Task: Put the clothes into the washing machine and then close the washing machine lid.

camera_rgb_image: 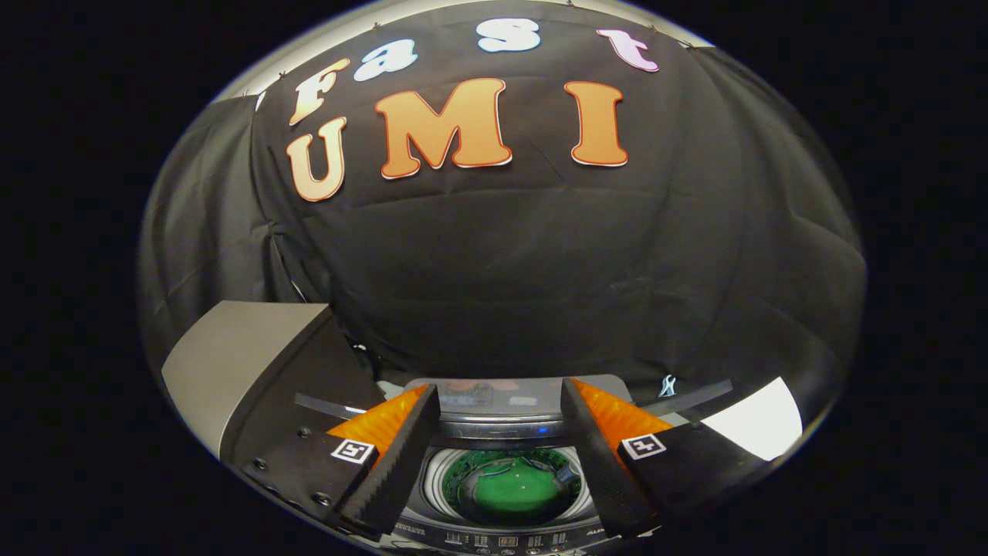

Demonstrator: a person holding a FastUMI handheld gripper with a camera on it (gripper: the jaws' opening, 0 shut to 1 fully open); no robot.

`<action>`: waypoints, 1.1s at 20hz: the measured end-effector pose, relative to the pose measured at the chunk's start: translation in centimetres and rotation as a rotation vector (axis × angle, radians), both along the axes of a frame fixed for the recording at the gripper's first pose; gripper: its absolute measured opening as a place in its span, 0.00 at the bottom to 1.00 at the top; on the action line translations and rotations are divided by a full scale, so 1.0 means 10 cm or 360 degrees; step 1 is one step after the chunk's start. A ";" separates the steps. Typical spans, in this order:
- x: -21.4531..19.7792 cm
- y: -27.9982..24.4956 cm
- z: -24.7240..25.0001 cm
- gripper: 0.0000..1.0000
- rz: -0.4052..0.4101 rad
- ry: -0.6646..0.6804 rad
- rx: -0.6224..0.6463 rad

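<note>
The gripper hangs with its fingers spread wide and nothing between them, above the washing machine, whose lid stands raised beyond the fingertips, while green clothes lie down in the drum between the fingers
</note>
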State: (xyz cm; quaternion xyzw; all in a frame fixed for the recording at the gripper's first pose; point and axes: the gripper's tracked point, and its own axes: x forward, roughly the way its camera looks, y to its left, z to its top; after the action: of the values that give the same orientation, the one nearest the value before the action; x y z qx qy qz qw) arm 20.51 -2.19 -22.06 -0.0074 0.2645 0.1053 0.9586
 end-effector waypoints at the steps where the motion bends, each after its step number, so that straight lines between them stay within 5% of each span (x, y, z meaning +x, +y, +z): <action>1: -0.08 -0.02 -0.06 1.00 -0.0004 0.0034 0.0000; 10: -0.32 -0.11 -0.25 0.99 -0.0039 0.0125 0.0079; 22: -0.45 -0.23 1.32 0.99 0.0016 -0.0362 0.0231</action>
State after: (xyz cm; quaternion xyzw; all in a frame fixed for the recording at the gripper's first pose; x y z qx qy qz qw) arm 16.01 -4.47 -8.81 0.0488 0.1458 0.1275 0.9799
